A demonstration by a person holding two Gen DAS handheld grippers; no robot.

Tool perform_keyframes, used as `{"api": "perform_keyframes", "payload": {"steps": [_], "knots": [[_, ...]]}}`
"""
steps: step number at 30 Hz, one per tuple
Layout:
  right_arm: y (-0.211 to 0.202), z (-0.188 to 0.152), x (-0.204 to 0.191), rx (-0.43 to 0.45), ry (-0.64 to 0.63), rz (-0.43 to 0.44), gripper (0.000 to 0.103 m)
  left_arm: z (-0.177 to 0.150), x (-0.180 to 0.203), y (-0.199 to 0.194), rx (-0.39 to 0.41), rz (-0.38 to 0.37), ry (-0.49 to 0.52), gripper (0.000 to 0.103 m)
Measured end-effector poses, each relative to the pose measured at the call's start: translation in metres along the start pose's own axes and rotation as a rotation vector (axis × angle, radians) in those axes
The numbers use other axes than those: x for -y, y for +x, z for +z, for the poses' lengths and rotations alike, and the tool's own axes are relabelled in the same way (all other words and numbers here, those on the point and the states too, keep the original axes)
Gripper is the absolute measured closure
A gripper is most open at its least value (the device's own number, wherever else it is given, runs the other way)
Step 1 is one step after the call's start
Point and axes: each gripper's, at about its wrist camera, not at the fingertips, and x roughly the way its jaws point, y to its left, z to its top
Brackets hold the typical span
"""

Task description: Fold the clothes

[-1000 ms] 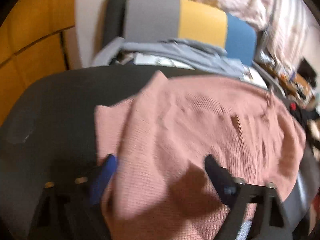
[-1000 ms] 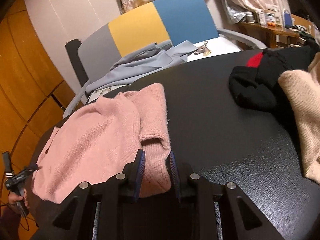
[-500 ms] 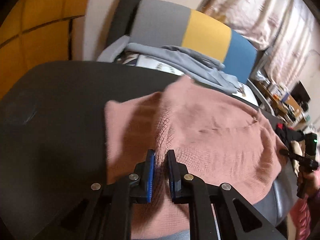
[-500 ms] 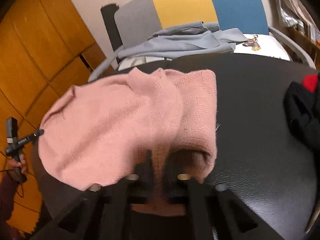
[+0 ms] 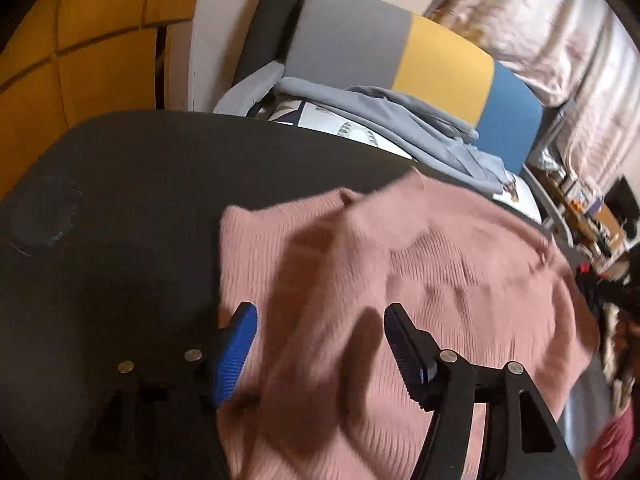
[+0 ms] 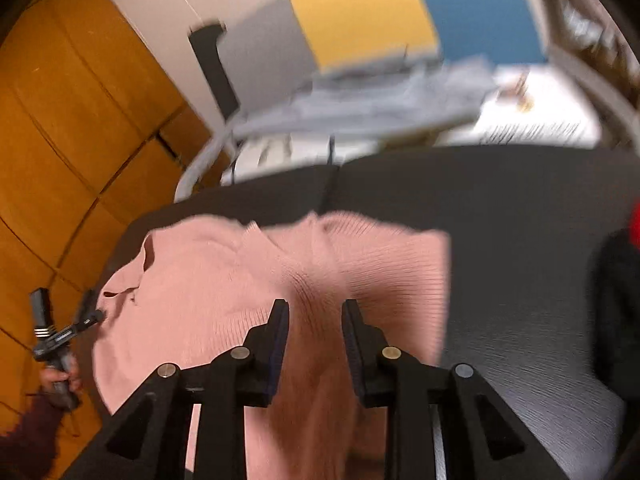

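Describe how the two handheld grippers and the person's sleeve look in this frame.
The left gripper has black angular fingers with round silver rivets and ribbed bright-blue pads. The right gripper has the same black build and rivets; its pads look dark blue. Seen from the right wrist, a dark maroon sleeve covers the other arm.

Motion-blurred chair (image 6: 360,12) and grey garment (image 6: 360,108) behind; pink sweater (image 6: 248,288) cut off below the frame edge

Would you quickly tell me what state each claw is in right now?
Left claw: open, just released, above the pink sweater.
Right claw: open, just parted, sweater beneath, not gripped.
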Motion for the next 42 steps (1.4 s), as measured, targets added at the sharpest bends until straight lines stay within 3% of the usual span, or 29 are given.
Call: {"api": "perform_keyframes", "payload": {"steps": [2,4,6,7,8,11,14,16,18,21,22,23,26,29,30,35,41,42], "knots": [[0.013,0.001,-0.001,-0.024,0.007,-0.004,0.090,0.011,-0.005,0.016,-0.040,0.035,-0.017,0.034],[0.012,-0.002,-0.010,0.012,-0.021,-0.028,0.094,0.015,-0.007,0.032,-0.090,0.057,-0.020,0.034],[-0.011,-0.009,-0.021,0.107,-0.055,-0.090,0.094,0.016,-0.007,0.038,-0.086,0.083,-0.005,0.046],[-0.023,-0.012,-0.027,0.156,-0.073,-0.122,0.095,0.016,-0.007,0.039,-0.079,0.104,0.003,0.062],[-0.036,-0.015,-0.033,0.206,-0.090,-0.155,0.095,0.017,-0.009,0.041,-0.080,0.116,0.002,0.071],[-0.036,-0.022,-0.034,0.222,-0.102,-0.265,0.095,0.016,-0.017,0.048,-0.093,0.078,-0.044,0.072],[-0.002,-0.026,-0.016,0.122,-0.055,-0.266,0.093,0.015,-0.022,0.053,-0.096,0.064,-0.054,0.070],[0.008,-0.032,-0.009,0.119,-0.046,-0.233,0.087,0.017,-0.023,0.053,-0.099,0.057,-0.056,0.070],[-0.003,-0.030,-0.014,0.147,-0.039,-0.270,0.079,0.020,-0.024,0.052,-0.115,0.039,-0.060,0.068],[-0.028,-0.027,-0.036,0.244,-0.062,-0.292,0.079,0.027,-0.041,0.041,-0.111,-0.004,-0.148,0.056],[-0.037,-0.025,-0.045,0.279,-0.078,-0.288,0.079,0.028,-0.049,0.037,-0.097,-0.024,-0.203,0.044],[-0.035,-0.023,-0.064,0.270,-0.129,-0.242,0.079,0.029,-0.058,0.033,-0.075,-0.037,-0.276,0.037],[-0.026,-0.016,-0.123,0.221,-0.299,-0.081,0.077,0.031,-0.062,0.027,-0.038,-0.084,-0.352,0.037],[0.013,-0.014,-0.186,0.069,-0.485,0.092,0.077,0.031,-0.048,0.021,0.009,-0.085,-0.325,0.036],[0.027,-0.015,-0.205,0.028,-0.540,0.109,0.077,0.030,-0.044,0.019,0.017,-0.098,-0.313,0.036],[0.084,-0.034,-0.264,-0.124,-0.875,0.011,0.077,0.009,-0.030,0.008,0.031,-0.142,-0.257,0.032],[0.103,-0.049,-0.249,-0.276,-1.010,-0.048,0.077,-0.051,-0.042,-0.017,0.028,-0.144,-0.200,0.026],[0.110,-0.044,-0.249,-0.281,-1.005,-0.056,0.083,-0.059,-0.043,-0.021,0.033,-0.153,-0.199,0.026]]}}
